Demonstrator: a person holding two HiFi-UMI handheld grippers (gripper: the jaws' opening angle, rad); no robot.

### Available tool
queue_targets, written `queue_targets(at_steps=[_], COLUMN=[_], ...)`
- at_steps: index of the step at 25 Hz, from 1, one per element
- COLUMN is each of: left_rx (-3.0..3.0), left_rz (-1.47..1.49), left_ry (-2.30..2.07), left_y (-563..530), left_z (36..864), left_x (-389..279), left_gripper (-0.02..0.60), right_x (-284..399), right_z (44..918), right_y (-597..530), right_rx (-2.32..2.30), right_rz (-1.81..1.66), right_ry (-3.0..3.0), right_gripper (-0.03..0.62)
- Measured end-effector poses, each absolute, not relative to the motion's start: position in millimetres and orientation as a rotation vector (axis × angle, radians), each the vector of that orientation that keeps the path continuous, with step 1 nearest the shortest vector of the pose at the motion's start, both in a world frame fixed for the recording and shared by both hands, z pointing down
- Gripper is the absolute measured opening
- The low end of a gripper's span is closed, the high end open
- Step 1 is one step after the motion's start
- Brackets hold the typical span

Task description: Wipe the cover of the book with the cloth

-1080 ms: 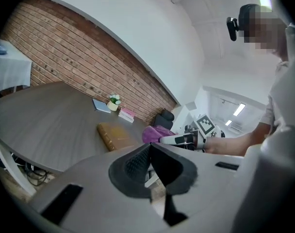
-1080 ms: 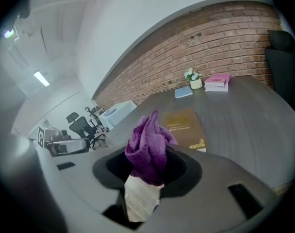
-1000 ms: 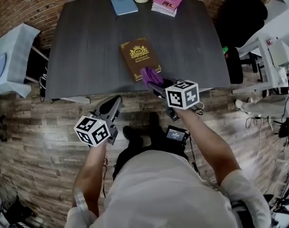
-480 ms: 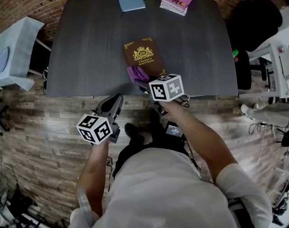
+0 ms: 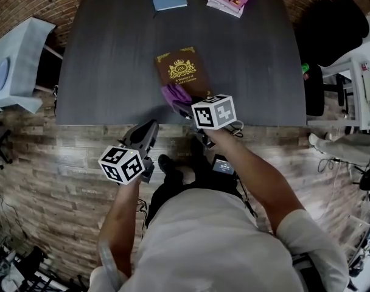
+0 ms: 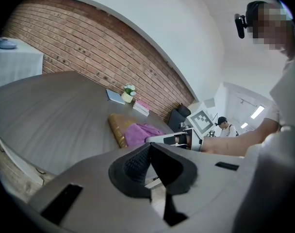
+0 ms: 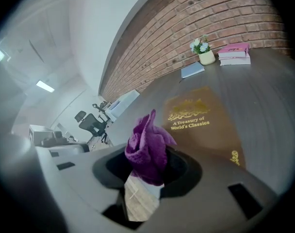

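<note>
Brick wall and dark surface (image 5: pixel 112 59) make up the setting, with wooden floor at the near edge. At the right gripper (image 7: pixel 145 165), the fingers (image 7: pixel 116 171) are seen clamped on the purple cloth (image 7: pixel 148 144), a bunched fold of which sticks out past the tips. Directly ahead of those tips the brown book (image 7: pixel 201 118) is laid flat. Its gilt title can be read from the fingers' side, so its long axis runs away from them, the far end leaning a little to their left. In the head view the cloth (image 5: pixel 173 95) is found over the near left corner of the book (image 5: pixel 184 70) and appears to touch the cover there; nearly the whole cover is left ahead. The coming stroke is therefore judged to be a push forward along that axis. The left gripper (image 5: pixel 145 132) is held off the surface's near edge, over the floor, left of the book and farther from it. Its fingers (image 6: pixel 135 166) are pressed together on nothing. The right gripper is thus the nearer.
</note>
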State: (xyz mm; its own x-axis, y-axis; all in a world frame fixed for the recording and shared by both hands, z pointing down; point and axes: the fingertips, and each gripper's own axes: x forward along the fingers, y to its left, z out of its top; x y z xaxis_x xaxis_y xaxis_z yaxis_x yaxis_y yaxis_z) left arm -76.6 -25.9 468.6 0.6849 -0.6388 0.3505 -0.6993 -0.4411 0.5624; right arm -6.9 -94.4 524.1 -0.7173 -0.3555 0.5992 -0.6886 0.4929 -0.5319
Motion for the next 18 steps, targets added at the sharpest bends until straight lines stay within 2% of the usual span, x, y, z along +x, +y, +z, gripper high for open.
queue_targets(at_steps=[18], left_rx=[2.187], left_rz=[0.161], left_ry=[-0.986], left_y=[-40.7], left_z=[481.6], left_x=[-50.8], left_gripper=[0.009], right_x=[55.1], right_z=[525.4], right_y=[-104.6], right_rx=[0.985], right_rz=[1.065], right_ry=[-2.290], right_gripper=[0.152])
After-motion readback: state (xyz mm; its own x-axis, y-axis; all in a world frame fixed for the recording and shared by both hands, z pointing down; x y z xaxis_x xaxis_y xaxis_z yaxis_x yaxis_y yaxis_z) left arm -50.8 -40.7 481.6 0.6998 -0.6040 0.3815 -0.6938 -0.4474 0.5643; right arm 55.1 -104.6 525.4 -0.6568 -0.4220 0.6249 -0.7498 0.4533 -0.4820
